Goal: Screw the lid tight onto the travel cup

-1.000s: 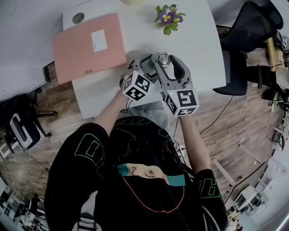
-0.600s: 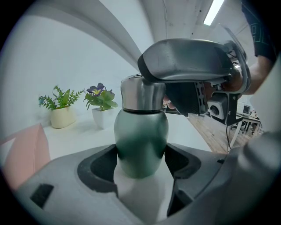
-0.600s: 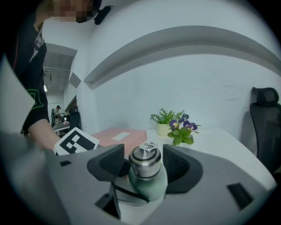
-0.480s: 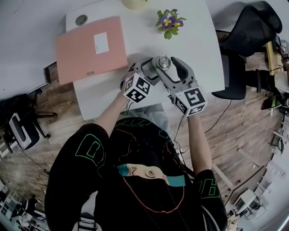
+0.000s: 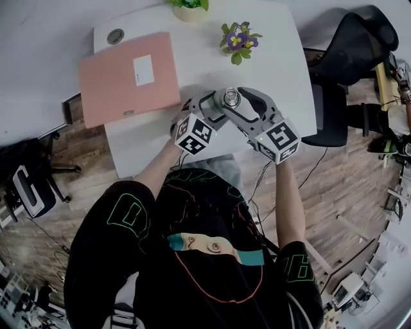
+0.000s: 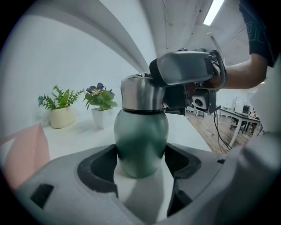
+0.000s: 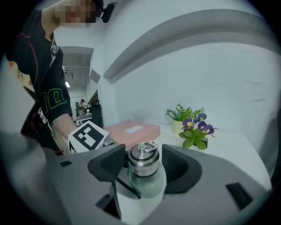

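A green travel cup [image 6: 140, 132] stands upright on the white table [image 5: 212, 58] near its front edge. My left gripper [image 6: 140, 159] is shut on the cup's rounded body, a pad pressing each side. The steel lid [image 7: 143, 159] with its ring handle sits on the cup's neck. My right gripper [image 7: 143, 166] reaches in from the right at lid height with the lid between its jaws. Those jaws have just been closing, and a thin gap still shows beside the lid. From above, the lid [image 5: 230, 97] shows between both grippers.
A pink folder [image 5: 128, 77] lies on the table to the left. A pot of purple flowers [image 5: 236, 38] and a green plant [image 5: 189, 6] stand at the back. A black chair [image 5: 350, 58] is to the right of the table, over a wooden floor.
The right gripper has swung round the lid, its marker cube moving out to the right. The left gripper and the cup have stayed where they were.
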Tool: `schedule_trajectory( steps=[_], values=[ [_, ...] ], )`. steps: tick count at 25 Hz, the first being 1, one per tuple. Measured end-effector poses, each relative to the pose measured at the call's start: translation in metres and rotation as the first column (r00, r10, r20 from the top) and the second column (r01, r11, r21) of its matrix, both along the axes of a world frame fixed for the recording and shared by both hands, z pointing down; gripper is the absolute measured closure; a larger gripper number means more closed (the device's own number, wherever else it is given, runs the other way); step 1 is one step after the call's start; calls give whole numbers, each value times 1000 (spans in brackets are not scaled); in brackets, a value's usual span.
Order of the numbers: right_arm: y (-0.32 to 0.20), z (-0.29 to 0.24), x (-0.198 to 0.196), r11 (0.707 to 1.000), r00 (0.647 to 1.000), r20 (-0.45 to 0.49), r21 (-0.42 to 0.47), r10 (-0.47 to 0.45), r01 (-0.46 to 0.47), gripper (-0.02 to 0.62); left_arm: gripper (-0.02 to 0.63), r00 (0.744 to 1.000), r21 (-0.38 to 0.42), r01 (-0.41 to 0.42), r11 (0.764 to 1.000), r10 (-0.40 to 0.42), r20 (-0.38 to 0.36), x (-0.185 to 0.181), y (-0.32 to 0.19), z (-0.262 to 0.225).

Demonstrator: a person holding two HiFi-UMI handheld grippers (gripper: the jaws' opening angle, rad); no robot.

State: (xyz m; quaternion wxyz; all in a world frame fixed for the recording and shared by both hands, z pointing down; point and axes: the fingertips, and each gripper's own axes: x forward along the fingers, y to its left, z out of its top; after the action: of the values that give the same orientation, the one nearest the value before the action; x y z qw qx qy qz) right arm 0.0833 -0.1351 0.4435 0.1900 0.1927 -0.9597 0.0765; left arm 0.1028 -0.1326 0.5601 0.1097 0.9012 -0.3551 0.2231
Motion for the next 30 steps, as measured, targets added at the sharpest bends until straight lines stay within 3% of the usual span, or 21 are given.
schedule_trajectory(
  steps=[7, 12, 15, 22, 30],
  values=[
    [1, 4, -9, 987, 991, 45, -96, -129, 133, 330, 258, 1000, 2, -2, 1000, 2, 3, 1, 0, 0],
    [0, 8, -11, 962, 970, 38, -126, -241, 244, 333, 258, 1000, 2, -3, 1000, 3, 3, 1, 0, 1],
    [1, 7, -13, 954, 963, 46, -131, -264, 268, 336, 258, 1000, 3, -3, 1000, 3, 4, 1, -1, 0],
    [-1, 6, -11, 977, 983, 51, -109, -177, 182, 337, 258, 1000, 2, -3, 1000, 3, 9, 0, -1, 1],
    [-4, 8, -8, 996, 997, 63, -86, 37, -31, 338, 258, 1000, 0, 2, 1000, -2, 13, 0, -1, 2]
  ],
)
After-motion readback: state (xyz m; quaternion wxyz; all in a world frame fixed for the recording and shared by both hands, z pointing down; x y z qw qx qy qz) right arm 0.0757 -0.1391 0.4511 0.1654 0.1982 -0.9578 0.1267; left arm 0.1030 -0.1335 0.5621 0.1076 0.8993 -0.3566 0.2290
